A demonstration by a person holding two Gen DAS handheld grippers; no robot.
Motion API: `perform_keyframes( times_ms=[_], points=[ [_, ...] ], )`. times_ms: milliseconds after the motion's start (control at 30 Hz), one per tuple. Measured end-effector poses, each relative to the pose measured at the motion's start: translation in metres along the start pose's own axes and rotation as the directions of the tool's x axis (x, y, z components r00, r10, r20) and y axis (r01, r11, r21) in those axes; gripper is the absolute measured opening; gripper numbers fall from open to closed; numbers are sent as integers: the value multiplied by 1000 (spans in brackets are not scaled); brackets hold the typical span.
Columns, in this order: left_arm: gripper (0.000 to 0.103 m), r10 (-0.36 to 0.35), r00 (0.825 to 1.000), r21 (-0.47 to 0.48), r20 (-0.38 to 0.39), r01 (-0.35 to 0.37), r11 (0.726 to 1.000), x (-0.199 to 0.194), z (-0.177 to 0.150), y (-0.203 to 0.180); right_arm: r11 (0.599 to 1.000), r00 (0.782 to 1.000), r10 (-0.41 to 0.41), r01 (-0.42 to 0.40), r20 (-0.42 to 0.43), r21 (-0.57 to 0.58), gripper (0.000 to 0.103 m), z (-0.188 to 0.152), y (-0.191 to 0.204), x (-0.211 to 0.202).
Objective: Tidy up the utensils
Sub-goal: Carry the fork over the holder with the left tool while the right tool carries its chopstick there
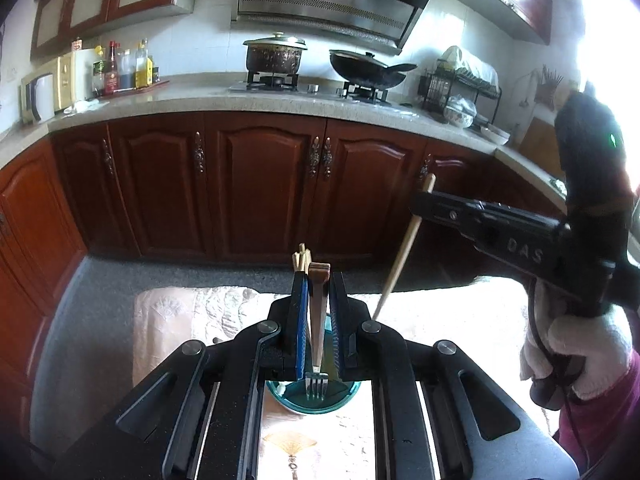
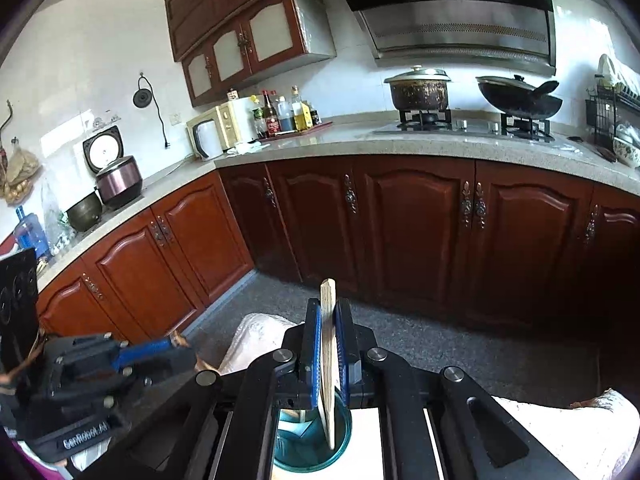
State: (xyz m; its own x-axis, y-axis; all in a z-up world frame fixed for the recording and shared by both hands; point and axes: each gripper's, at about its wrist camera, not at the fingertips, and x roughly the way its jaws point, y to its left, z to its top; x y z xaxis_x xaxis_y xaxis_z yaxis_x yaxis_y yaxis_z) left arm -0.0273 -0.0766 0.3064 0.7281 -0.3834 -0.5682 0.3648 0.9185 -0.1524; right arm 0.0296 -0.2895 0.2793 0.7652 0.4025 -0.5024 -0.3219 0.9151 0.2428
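Here, a metal fork with a brown handle end (image 1: pixel 319 320) is clamped upright between the blue pads of the left gripper (image 1: pixel 319 312), tines down, over a round teal glass cup (image 1: pixel 314 398); pale wooden chopstick ends (image 1: pixel 301 256) are seen just behind the fingers. A light wooden chopstick (image 2: pixel 329 360) is pinched between the pads of the right gripper (image 2: pixel 329 356), its lower end reaching inside the same teal cup. The cup is set on a table covered by a pale embroidered cloth (image 1: pixel 192 308). The right gripper is held by a white-gloved hand (image 1: pixel 580 356). Beyond the table, a grey speckled floor (image 2: pixel 400 332) is met by red-brown wooden cabinets (image 2: pixel 412 232) under a pale stone counter (image 2: pixel 340 140). On the gas hob a lidded steel pot (image 2: pixel 418 88) and a black wok (image 2: pixel 518 98) are placed, with sauce bottles (image 2: pixel 284 114) and a cream microwave (image 2: pixel 218 130) further along.
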Motion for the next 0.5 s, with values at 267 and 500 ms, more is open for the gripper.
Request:
perform_keyframes(
  times_ms=[267, 500],
  points=[
    [9, 15, 998, -13, -58, -16, 1000, 24, -21, 3, 1000, 998, 8, -8, -60, 11, 6, -15, -6, 33],
    [9, 25, 993, -37, -112, -30, 999, 45, -40, 8, 999, 988, 27, -24, -153, 21, 6, -37, -10, 68]
  ],
)
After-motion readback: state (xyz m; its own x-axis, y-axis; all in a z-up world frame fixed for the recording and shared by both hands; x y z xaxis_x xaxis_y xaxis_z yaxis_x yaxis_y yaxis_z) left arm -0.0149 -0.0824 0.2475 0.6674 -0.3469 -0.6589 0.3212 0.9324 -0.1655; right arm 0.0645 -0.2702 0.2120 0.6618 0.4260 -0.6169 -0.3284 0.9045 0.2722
